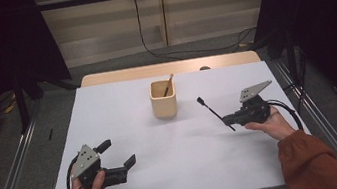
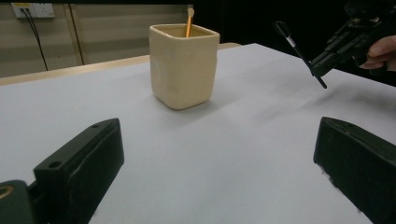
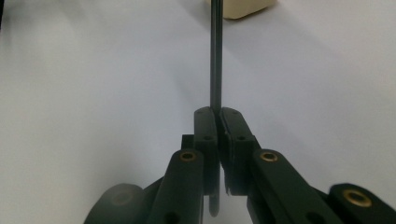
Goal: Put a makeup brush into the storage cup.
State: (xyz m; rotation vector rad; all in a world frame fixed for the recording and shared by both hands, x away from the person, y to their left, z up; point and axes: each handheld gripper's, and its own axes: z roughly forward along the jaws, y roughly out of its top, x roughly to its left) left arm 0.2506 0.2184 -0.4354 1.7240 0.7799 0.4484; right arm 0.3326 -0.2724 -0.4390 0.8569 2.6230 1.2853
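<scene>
A cream square cup [image 1: 163,98] stands on the white table sheet [image 1: 126,131] near the back middle, with a thin wooden stick [image 1: 168,84] leaning inside it. My right gripper [image 1: 229,118] is held above the sheet at the right, shut on a slim black brush [image 1: 212,110] whose tip points up and toward the cup. In the right gripper view the black brush [image 3: 215,51] runs straight out from the closed jaws toward the cup [image 3: 243,7]. My left gripper [image 1: 117,153] rests low at the front left, open and empty, facing the cup [image 2: 184,64].
A wooden tabletop edge [image 1: 167,68] shows behind the sheet. Black cables [image 1: 170,51] trail over the floor beyond. Metal rails [image 1: 15,163] run along both sides of the table. Dark curtains hang at the left and right.
</scene>
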